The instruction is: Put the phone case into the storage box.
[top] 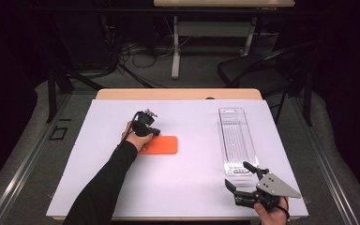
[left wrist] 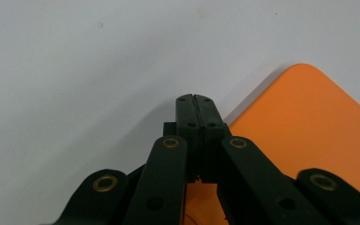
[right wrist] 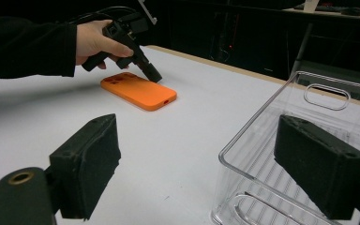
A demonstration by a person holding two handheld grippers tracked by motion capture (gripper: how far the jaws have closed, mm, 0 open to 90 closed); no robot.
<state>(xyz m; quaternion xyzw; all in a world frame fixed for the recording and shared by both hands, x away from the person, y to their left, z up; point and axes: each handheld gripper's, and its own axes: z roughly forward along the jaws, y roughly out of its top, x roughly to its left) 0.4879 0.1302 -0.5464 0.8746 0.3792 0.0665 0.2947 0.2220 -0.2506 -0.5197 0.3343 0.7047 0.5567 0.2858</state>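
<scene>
Our left gripper (top: 153,131), fingers pressed together, rests at the orange phone case (top: 161,145) mid-surface (top: 192,187); right gripper (top: 243,176), fingers spread, waits beside the clear tray (top: 236,140). Closed fingers might push the case away.

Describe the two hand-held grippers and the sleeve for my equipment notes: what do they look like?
Both grippers are black. The left gripper has brass-ringed holes on its linkage, seen in its own view. The right gripper carries a grey three-cornered plate with small holes and thick black pads. The sleeve is black.
</scene>
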